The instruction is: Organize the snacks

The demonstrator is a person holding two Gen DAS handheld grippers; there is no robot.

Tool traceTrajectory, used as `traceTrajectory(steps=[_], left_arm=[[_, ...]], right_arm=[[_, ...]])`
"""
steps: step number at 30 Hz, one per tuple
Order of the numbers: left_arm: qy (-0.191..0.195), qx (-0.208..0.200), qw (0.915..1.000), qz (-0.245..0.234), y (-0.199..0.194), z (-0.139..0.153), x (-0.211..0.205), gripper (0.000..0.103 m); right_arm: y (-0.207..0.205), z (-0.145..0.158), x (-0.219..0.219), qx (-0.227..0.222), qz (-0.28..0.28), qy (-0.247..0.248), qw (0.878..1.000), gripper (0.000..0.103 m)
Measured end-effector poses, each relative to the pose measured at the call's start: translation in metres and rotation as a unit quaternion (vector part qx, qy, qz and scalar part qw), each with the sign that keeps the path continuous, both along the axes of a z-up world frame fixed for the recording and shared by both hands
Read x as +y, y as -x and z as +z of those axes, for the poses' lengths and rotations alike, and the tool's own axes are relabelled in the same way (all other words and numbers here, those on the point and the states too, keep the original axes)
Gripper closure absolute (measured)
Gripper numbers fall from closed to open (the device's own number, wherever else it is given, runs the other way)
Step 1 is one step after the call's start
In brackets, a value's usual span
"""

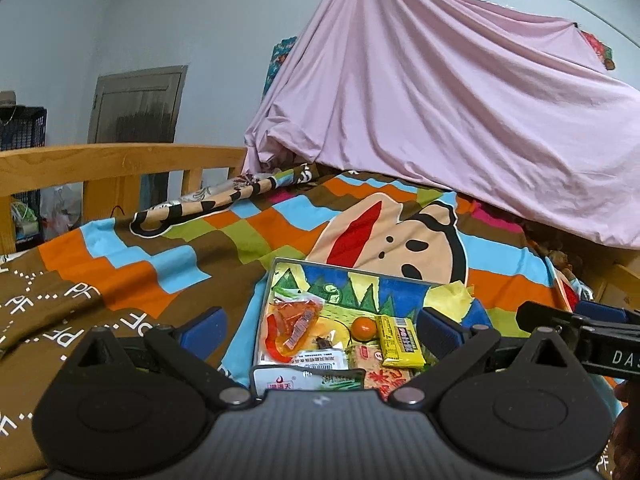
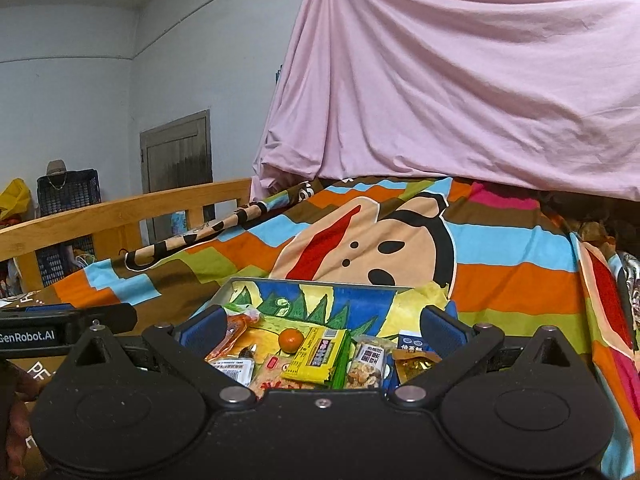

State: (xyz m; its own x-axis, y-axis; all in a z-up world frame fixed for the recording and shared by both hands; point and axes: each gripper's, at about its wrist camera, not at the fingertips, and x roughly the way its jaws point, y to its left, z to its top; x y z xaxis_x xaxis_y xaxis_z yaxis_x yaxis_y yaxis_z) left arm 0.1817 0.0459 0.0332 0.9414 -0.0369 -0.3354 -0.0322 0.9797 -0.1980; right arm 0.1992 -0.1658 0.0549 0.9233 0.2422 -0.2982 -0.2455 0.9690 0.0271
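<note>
Two hand-held grippers are hovering side by side over a shallow painted tray [image 1: 280,268] of snacks lying on a patchwork cartoon bedspread [image 1: 140,264], with a pink sheet [image 1: 440,100] draped across the upper right of both frames. The left gripper [image 1: 320,326] and the right gripper [image 2: 320,326] are each holding their blue-padded jaws wide apart, gripping nothing. The yellow snack bar [image 2: 320,356] is sitting at lower centre of the right wrist view, directly ahead between that claw's fingers, its long axis running roughly away from the camera; in the left wrist view it is lying toward the right-hand finger, so the right hand appears the nearer. It is showing a glossy yellow wrapper with a barcode, resting partly on other packets, just beside a small orange fruit [image 2: 291,339] and a nut bar [image 2: 366,364]
</note>
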Motion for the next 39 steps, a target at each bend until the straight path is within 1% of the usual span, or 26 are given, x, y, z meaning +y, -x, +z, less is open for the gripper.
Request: traceTrajectory(steps=[6,16,24,29,35,39], left_arm=[[-0.010,-0.001,0.9999,-0.010,0.013,-0.002,-0.007,0.000],[-0.024,0.000,0.9995,-0.021,0.034,-0.005,-0.016,0.000],[-0.022,-0.006,0.9994,-0.025,0.046,-0.003,-0.019,0.000],[-0.018,-0.003,0.9993,-0.033,0.055,-0.001,-0.021,0.000],[-0.023,0.003,0.9994,-0.027,0.069,0.002,-0.028,0.000],[-0.025,0.006,0.9995,-0.020,0.082,-0.003,-0.036,0.000]], right_arm=[[0.019,0.000,-0.004,-0.002,-0.002,0.005,1.000,0.001],[0.044,-0.006,-0.021,0.009,-0.015,0.002,1.000,0.001],[0.054,-0.006,-0.030,0.015,-0.027,-0.003,1.000,0.001],[0.069,-0.005,-0.031,0.012,-0.023,0.011,1.000,0.001],[0.084,-0.008,-0.037,0.014,-0.021,0.010,1.000,0.001],[0.094,-0.011,-0.043,0.014,-0.025,0.008,1.000,0.001]])
